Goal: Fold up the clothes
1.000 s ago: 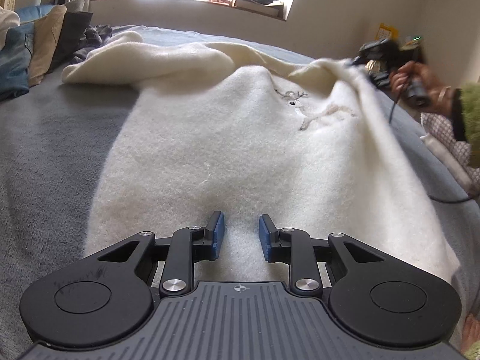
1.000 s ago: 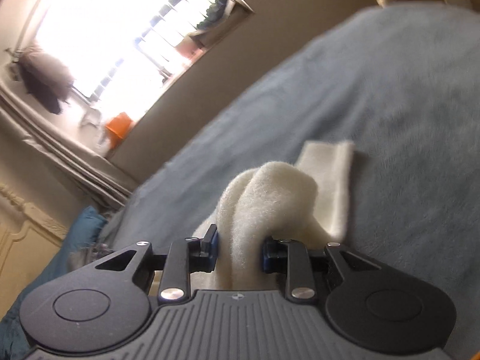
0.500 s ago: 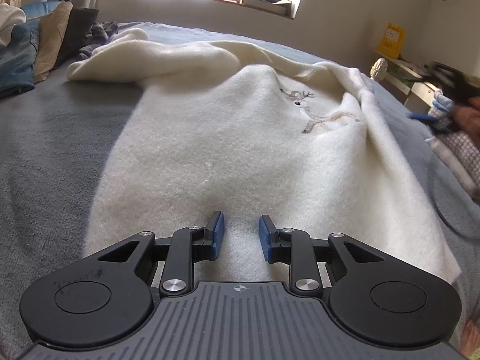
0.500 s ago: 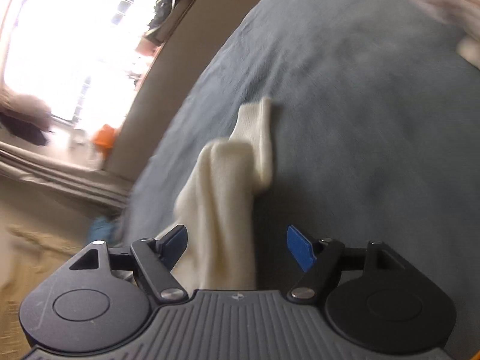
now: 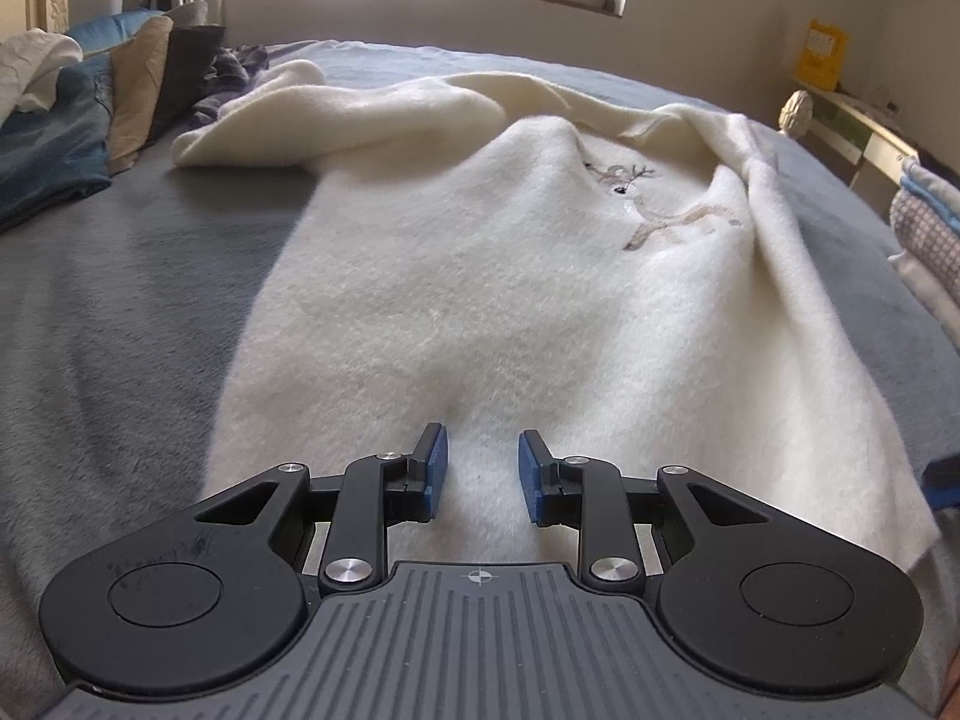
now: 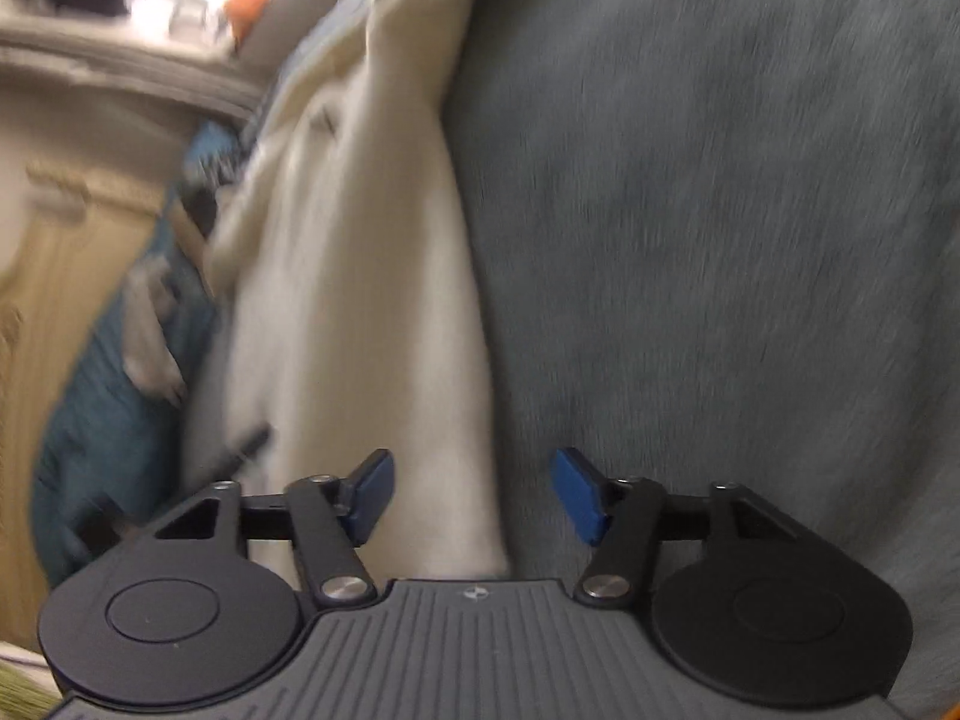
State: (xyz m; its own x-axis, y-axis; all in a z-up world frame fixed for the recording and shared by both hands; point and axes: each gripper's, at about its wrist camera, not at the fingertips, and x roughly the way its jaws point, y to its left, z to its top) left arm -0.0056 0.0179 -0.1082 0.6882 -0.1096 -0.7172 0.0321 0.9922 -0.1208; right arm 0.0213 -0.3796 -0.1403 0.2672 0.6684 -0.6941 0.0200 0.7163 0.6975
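Now your left tongs (image 5: 477, 474) sit narrow over the sweater's (image 5: 480, 276) hem, gripping nothing. Your right tongs (image 6: 474, 498), just closing partway, stand apart over its edge on the bed (image 6: 720, 240).

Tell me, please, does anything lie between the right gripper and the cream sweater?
Nothing visible does. The right gripper hangs directly over the cream sweater edge on the grey blanket, jaws apart after just closing partway, with only open air between.

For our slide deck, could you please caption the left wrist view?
Left claw hovers over the hem of a cream sweater spread on a grey bedspread.
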